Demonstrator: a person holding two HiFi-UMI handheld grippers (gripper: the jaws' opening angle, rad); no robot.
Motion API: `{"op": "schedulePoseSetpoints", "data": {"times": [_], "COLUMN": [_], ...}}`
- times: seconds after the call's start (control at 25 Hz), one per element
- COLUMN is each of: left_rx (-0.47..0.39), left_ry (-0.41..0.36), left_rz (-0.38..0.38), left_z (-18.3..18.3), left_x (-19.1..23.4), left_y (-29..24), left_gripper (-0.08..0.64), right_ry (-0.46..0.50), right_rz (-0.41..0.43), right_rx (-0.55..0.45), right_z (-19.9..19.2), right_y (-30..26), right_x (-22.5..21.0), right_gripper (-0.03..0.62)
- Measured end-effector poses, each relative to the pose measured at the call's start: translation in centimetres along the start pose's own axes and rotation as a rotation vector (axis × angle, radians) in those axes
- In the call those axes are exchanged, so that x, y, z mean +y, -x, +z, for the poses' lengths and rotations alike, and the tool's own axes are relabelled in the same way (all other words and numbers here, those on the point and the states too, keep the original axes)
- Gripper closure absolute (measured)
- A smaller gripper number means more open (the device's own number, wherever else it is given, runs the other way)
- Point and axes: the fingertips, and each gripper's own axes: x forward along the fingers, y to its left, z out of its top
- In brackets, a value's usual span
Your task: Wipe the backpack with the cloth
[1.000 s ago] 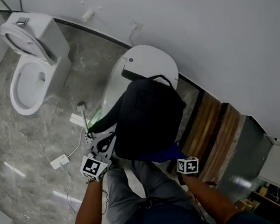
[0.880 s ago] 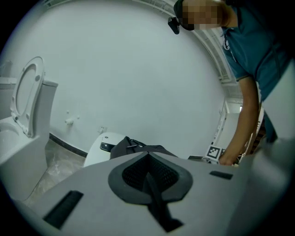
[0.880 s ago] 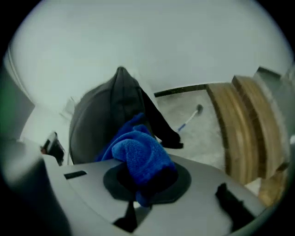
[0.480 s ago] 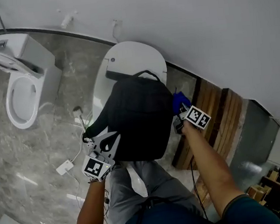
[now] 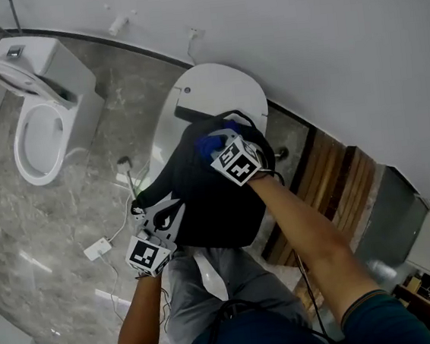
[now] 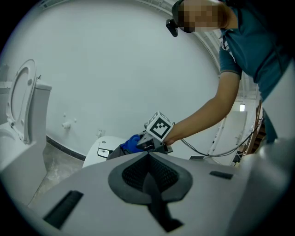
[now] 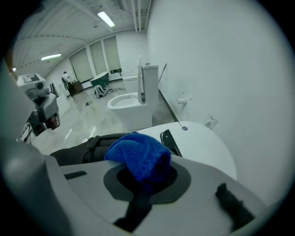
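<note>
A black backpack (image 5: 210,198) lies on a closed white toilet lid (image 5: 222,90). My right gripper (image 5: 220,148) is over the backpack's far top end, shut on a bunched blue cloth (image 5: 210,143). In the right gripper view the cloth (image 7: 138,154) bulges out of the jaws above the backpack (image 7: 78,150). My left gripper (image 5: 144,211) sits at the backpack's near left edge, shut on a black strap or fold of it. The left gripper view looks across the backpack (image 6: 117,154) to the cloth (image 6: 131,144); its own jaws are closed.
A second white toilet (image 5: 34,125) with a raised seat stands to the left on the grey marble floor. A white power strip (image 5: 95,249) and cables lie on the floor. Wooden boards (image 5: 331,186) lean at the right. The white wall is just behind the lid.
My right gripper has carried the blue cloth from the backpack's near right corner, up along its right side, to its far top end. The left gripper has stayed put.
</note>
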Motion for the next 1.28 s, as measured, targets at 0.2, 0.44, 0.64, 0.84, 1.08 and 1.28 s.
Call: {"op": "schedulePoseSetpoints", "data": {"times": [0.2,0.44,0.64,0.84,1.08,1.28], "left_rx": [-0.012,-0.007,0.001,0.006,0.009,0.013], "left_ry": [0.005,0.028,0.023,0.019,0.051,0.045], "left_rz": [0.030,0.070,0.045,0.051,0.048,0.031], "left_z": [0.3,-1.1,-0.8,-1.5,-2.1,-2.5], "left_x": [0.9,2.7,2.2,2.8,2.6,2.3], "left_y": [1.2,0.4,-0.1,1.0,2.2,2.6], "left_gripper": [0.555,0.555,0.555,0.555,0.555,0.555], "right_ry": [0.215,0.527,0.671,0.375,0.457,0.151], "right_rz": [0.082,0.213,0.265,-0.012,0.110,-0.241], "right_rx": [-0.083,-0.070,-0.053,-0.018,0.007,0.029], "right_z": [2.4,0.9,-3.1,0.6,-5.6,-4.0], "right_y": [2.3,5.7,6.2,5.3,7.6,8.6], "right_x": [7.4,16.3,21.4,12.8,21.4,9.3], "right_gripper": [0.571,0.571,0.571,0.571,0.571,0.571]}}
